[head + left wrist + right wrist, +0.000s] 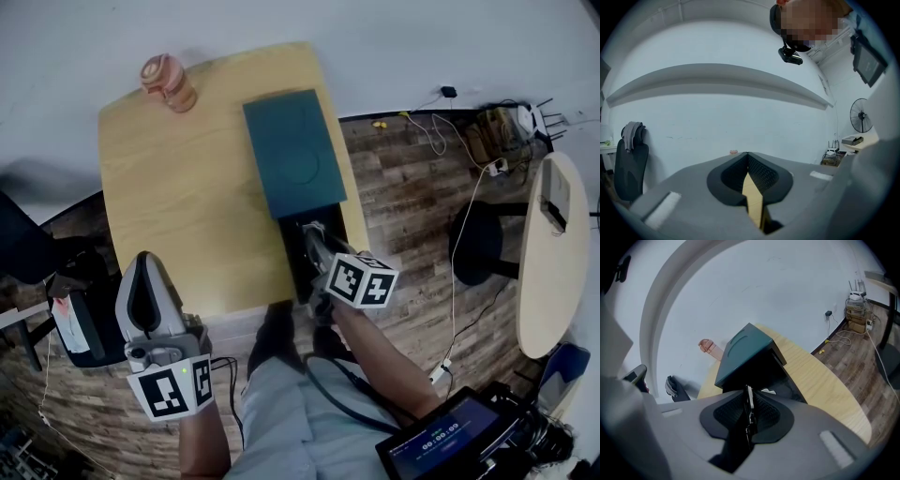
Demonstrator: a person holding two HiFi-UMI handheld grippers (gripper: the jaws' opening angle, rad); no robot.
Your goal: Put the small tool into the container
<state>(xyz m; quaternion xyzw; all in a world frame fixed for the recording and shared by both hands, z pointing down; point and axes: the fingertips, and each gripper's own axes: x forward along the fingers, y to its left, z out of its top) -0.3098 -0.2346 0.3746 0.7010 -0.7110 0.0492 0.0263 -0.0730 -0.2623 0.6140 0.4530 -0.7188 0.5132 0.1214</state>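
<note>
A dark teal container (295,155) lies on the wooden table (187,197), with its black open part (296,267) toward me. My right gripper (312,232) reaches into that black opening. In the right gripper view a thin silvery tool (749,406) stands on edge between the jaws of that gripper (749,389), which are slightly apart with a dark slit beside the tool. The teal lid (745,350) rises just ahead. My left gripper (145,258) is off the table's near left corner, shut and empty, and in its own view the left gripper (747,154) points at the wall.
A pink bottle (169,82) stands at the table's far left corner. Right of the table are a black stool (478,239), a second pale table (553,253) and cables on the wooden floor. A tablet (450,441) sits near my right side. A black chair (630,159) stands at the left.
</note>
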